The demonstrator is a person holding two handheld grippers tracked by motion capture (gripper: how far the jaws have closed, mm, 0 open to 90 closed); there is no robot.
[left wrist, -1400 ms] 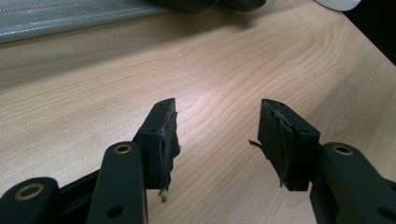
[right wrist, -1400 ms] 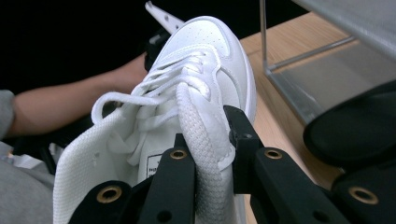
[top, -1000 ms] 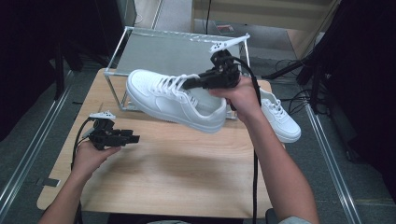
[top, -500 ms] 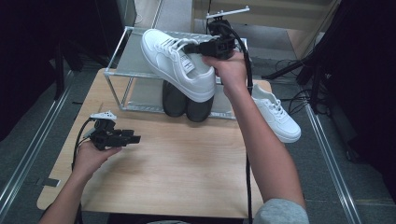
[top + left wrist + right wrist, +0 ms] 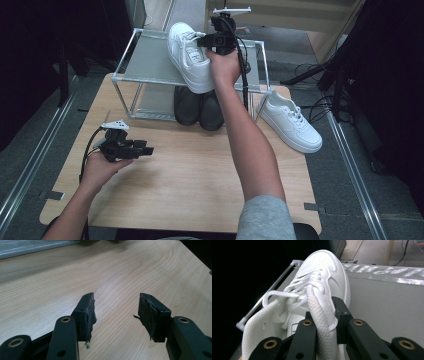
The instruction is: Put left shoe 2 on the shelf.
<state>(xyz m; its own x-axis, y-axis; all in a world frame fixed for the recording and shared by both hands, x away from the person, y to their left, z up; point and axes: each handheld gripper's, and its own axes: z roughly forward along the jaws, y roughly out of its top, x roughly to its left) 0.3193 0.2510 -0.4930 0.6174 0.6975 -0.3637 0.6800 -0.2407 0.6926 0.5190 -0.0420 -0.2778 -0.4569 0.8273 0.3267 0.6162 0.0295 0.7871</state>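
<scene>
My right gripper [image 5: 207, 41] [image 5: 323, 315] is shut on the collar of a white sneaker [image 5: 189, 56] [image 5: 319, 282] and holds it above the top shelf of a metal shoe rack [image 5: 150, 65] [image 5: 387, 297], toe pointing away from me. A second white sneaker [image 5: 291, 121] lies on the table to the right of the rack. A pair of dark shoes [image 5: 199, 107] stands on the lower level of the rack. Low over the front left of the wooden table [image 5: 190, 175] [image 5: 50, 285], my left gripper [image 5: 145, 148] [image 5: 116, 312] is open with nothing between its pads.
The rack stands at the table's far edge, its grey top shelf bare to the left of the held sneaker. Cables [image 5: 305, 70] trail on the floor at the right. Metal rails [image 5: 30, 165] run along the floor on both sides of the table.
My right hand has carried the white sneaker up and away from the table's middle to over the rack's top shelf, uncovering the dark shoes beneath. The left gripper has stayed in place.
</scene>
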